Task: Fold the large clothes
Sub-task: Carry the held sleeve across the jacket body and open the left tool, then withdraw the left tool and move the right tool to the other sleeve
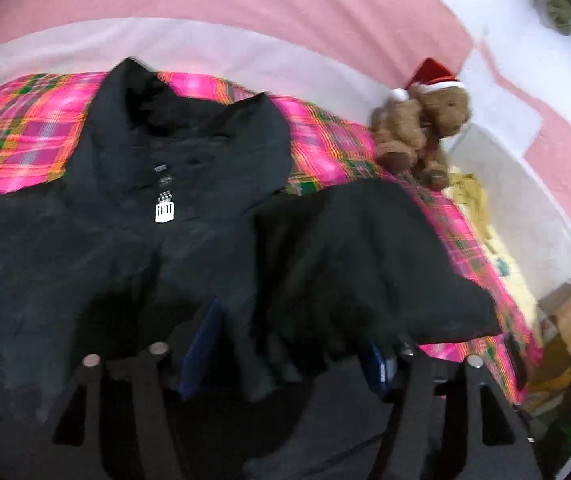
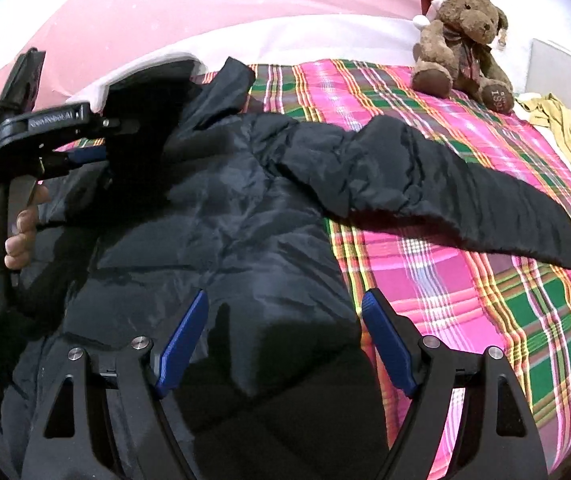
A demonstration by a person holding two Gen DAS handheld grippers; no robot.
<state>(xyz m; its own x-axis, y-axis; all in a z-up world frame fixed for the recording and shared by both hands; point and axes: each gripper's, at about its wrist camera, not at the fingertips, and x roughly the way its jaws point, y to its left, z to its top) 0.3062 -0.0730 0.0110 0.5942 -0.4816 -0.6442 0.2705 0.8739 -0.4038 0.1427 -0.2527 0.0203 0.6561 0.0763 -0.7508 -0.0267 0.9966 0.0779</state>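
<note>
A black puffer jacket (image 1: pixel 173 216) lies front up on a pink plaid blanket (image 1: pixel 17 136), collar at the far end, a white zip tag on its chest. In the right wrist view the jacket (image 2: pixel 221 216) has one sleeve (image 2: pixel 445 184) stretched out to the right over the blanket (image 2: pixel 465 280). My left gripper (image 1: pixel 285 356) has its blue pads wide apart with jacket fabric bunched between and over them. It also shows from the side in the right wrist view (image 2: pixel 89 154), over the jacket's left part. My right gripper (image 2: pixel 285 340) is open, low over the jacket's right side edge.
A brown teddy bear with a red Santa hat (image 2: pixel 461 40) sits at the blanket's far right. A yellow cloth (image 2: pixel 557 120) lies beside it on the white sheet. A pink and white wall is behind. Furniture and clutter (image 1: pixel 565 336) stand right of the bed.
</note>
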